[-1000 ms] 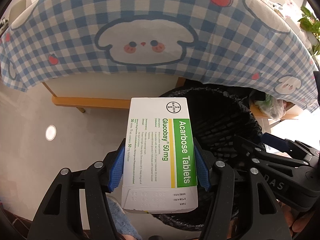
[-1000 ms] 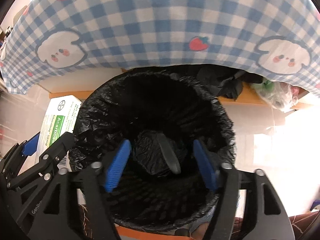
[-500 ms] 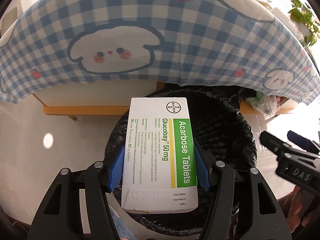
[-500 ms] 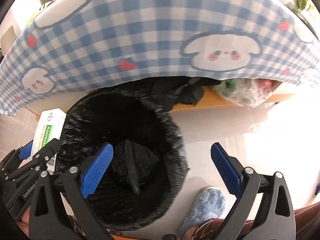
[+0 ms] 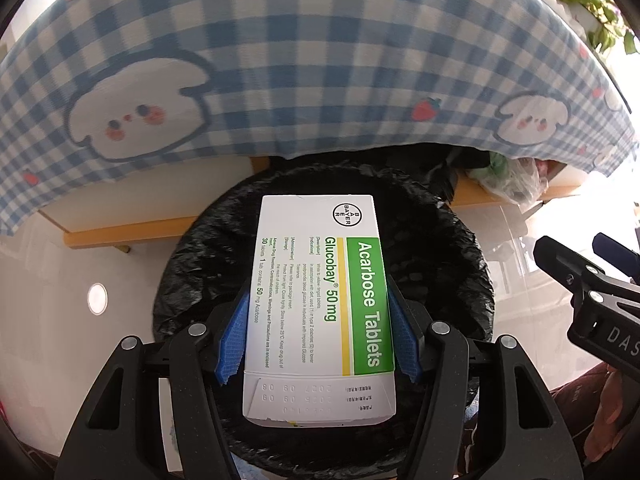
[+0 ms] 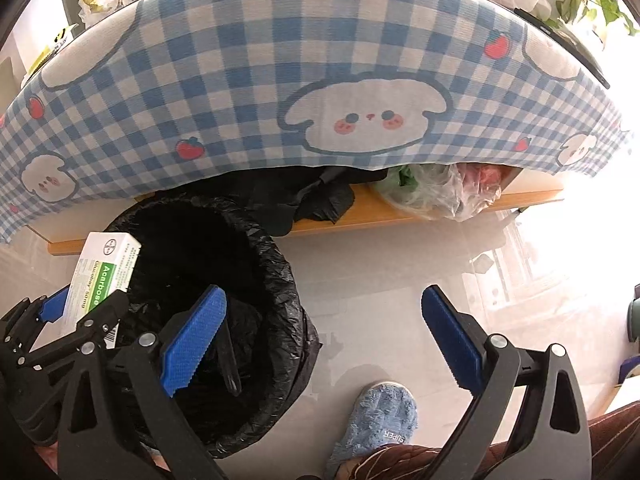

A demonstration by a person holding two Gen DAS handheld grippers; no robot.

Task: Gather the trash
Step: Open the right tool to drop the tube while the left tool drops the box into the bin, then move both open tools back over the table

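Cardboard tablet box (image 5: 320, 304) sits clamped in the left gripper (image 5: 318, 342) directly above the black-lined bin (image 5: 460, 248); released tilted, it may catch the liner rim and tumble to the floor. Right gripper (image 6: 324, 336) hangs wide apart and empty just beside the bin, near a blue slipper (image 6: 378, 420); the checked tablecloth (image 6: 240, 80) overhangs behind.

Tablet box (image 5: 320, 304) over bin (image 5: 460, 240); bin before tablecloth (image 5: 320, 80); slipper (image 6: 376, 420) right of bin.
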